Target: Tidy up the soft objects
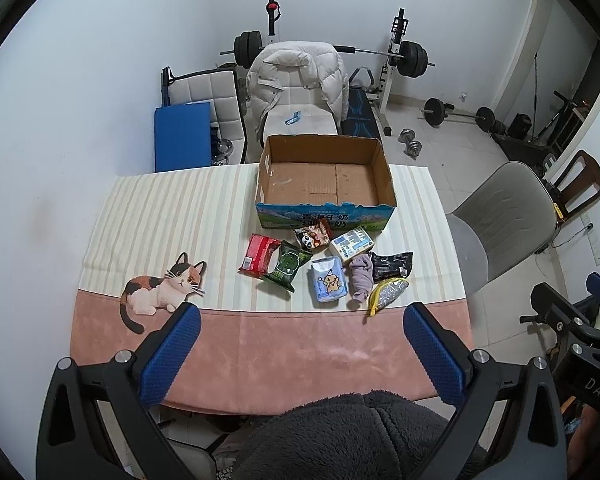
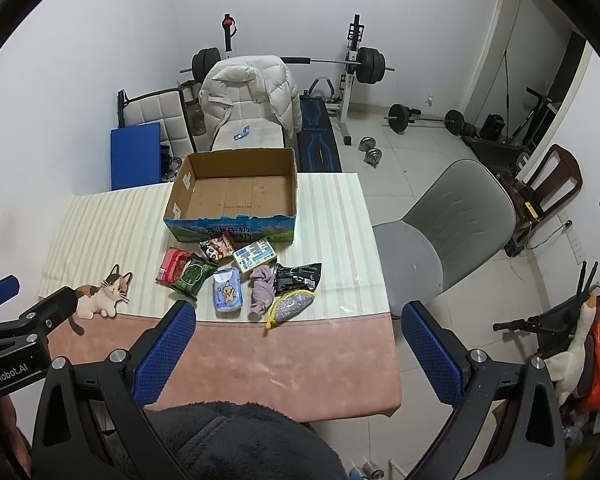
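An open cardboard box (image 1: 384, 160) (image 2: 290, 176) with nothing in it stands at the table's far side. In front of it lie several soft items: a red packet (image 1: 258, 254) (image 2: 171, 265), a green packet (image 1: 287, 266) (image 2: 192, 275), a panda snack bag (image 1: 313, 237) (image 2: 217, 249), a pale box (image 1: 352, 243) (image 2: 256, 255), a blue tissue pack (image 1: 329, 282) (image 2: 228, 291), a purple cloth (image 1: 361, 276) (image 2: 261, 288), a black bag (image 1: 392, 264) (image 2: 298, 276) and a silver-yellow pouch (image 1: 386, 294) (image 2: 290, 305). My left gripper (image 1: 300, 320) and right gripper (image 2: 296, 318) are both open and empty, held above the table's near edge.
A striped and pink cloth with a cat print (image 1: 162, 288) (image 2: 102, 294) covers the table (image 1: 300, 344) (image 2: 284, 360). A grey chair (image 1: 496, 224) (image 2: 444, 236) stands to the right. A chair with a white jacket (image 1: 296, 76) and weight equipment stand behind the table.
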Tool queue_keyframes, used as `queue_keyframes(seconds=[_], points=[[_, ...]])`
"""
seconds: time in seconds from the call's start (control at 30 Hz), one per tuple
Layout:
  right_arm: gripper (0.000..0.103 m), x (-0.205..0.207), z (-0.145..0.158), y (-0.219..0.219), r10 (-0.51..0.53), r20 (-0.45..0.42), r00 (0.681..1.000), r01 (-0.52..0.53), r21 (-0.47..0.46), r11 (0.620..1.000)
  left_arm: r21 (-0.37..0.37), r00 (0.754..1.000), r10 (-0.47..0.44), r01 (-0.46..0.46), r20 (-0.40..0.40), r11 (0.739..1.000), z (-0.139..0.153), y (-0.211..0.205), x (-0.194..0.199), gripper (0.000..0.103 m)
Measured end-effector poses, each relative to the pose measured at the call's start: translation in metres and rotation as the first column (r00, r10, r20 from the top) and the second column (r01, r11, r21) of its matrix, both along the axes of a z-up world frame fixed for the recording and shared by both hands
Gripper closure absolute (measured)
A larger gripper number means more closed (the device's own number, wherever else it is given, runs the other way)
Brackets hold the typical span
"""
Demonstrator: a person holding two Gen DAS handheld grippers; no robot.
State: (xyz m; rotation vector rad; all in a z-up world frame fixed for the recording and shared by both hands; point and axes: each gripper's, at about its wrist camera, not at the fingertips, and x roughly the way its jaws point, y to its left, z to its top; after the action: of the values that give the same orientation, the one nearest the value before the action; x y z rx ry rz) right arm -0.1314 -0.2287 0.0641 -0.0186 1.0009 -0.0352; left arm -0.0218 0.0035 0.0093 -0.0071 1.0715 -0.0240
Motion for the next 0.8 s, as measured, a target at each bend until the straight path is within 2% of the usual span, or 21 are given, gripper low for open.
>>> queue_keyframes(seconds=[0.8], points=[[0.000, 0.0010, 0.0026, 0.0034, 0.006, 0.021, 1.000, -0.006, -0.009, 1.000, -0.016, 1.000, 0.012, -0.011, 0.016, 1.000, 0.0082, 0.0029, -0.0001, 0.000]])
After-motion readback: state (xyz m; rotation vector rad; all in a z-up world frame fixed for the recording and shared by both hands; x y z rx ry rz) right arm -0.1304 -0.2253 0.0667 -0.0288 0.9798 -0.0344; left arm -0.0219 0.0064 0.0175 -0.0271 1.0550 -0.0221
